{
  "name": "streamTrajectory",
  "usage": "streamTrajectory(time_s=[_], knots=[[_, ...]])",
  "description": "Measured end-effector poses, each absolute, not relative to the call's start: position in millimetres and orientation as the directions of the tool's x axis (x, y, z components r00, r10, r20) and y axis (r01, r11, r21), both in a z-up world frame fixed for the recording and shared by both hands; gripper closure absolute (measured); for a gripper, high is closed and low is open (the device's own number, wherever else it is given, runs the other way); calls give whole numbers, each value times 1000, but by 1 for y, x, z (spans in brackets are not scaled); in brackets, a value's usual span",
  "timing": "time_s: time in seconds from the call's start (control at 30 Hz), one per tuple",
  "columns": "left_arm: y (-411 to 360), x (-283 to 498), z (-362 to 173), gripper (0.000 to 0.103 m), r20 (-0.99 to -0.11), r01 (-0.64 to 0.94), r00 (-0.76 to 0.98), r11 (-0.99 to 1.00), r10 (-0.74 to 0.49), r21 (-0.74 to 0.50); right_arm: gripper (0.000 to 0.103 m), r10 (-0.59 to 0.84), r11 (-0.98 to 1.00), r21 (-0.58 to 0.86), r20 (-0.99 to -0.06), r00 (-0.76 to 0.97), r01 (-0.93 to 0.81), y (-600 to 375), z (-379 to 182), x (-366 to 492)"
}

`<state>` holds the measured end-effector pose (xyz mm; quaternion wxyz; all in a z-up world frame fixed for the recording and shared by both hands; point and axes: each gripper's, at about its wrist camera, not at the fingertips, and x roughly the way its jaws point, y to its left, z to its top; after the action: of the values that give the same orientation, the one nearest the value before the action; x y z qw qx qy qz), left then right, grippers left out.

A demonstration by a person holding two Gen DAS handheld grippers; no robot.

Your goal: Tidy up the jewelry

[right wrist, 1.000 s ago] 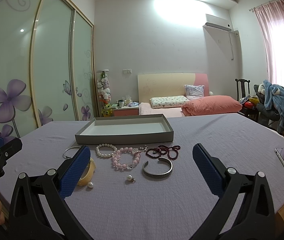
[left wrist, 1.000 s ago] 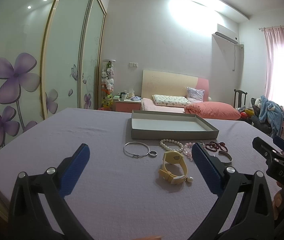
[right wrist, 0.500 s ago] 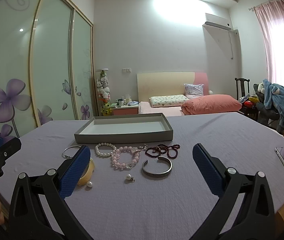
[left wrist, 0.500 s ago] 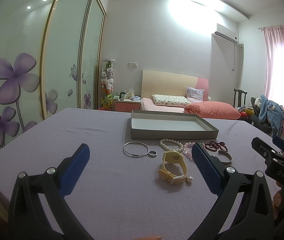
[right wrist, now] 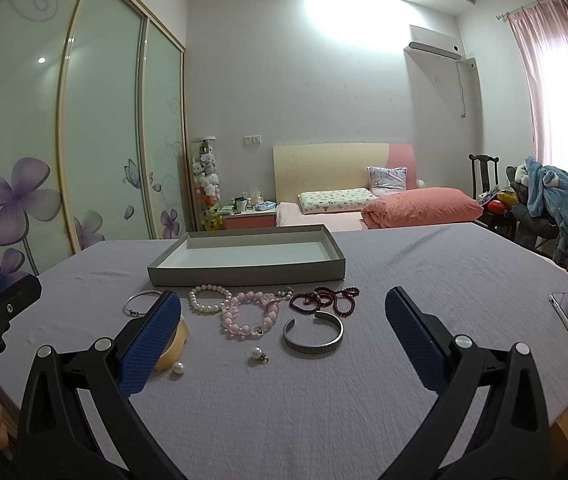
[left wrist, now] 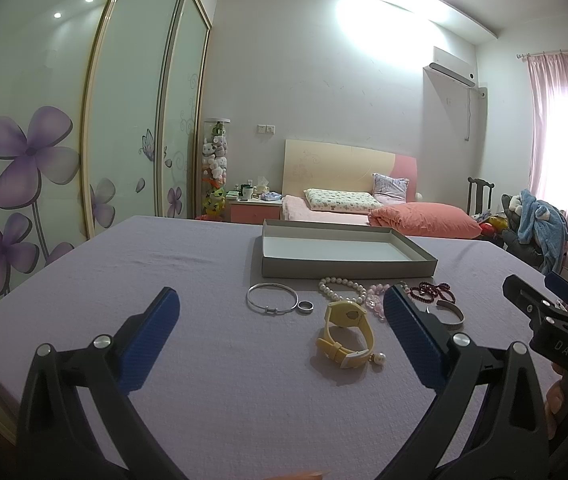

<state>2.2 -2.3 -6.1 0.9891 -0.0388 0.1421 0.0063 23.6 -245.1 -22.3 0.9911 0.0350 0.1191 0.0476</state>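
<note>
Jewelry sits loose on the bench at 6 o'clock of the empty tray (right wrist: pixel 244 270); both grippers, left (left wrist: pixel 280 338) and right (right wrist: pixel 282 336), gape wide, holding nothing; beads (right wrist: pixel 248 314) look tangled, so one grab might drag neighbours; pearl (right wrist: pixel 257 353) could roll.

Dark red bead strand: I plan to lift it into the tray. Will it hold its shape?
Probably not: the dark red bead strand lies in loose overlapping loops, so likely floppy and dangling. Its loops may snag the pink bracelet beside it.

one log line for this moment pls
stage: start | left tool: open, empty | right tool: open, empty | tray: empty | jewelry: all on cloth
</note>
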Motion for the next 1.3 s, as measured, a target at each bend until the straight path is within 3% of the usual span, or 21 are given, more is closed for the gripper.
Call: streamTrajectory(time_s=[0.97,1.3], knots=[[-5,9,-23,4,-299,-28,954,997,4,-75,2,102,993,85,-257,961,-82,-254,-35,24],[-16,47,-26,4,-408,12,912,997,-40,-71,2,100,993,95,-297,950,-75,-253,-37,34]])
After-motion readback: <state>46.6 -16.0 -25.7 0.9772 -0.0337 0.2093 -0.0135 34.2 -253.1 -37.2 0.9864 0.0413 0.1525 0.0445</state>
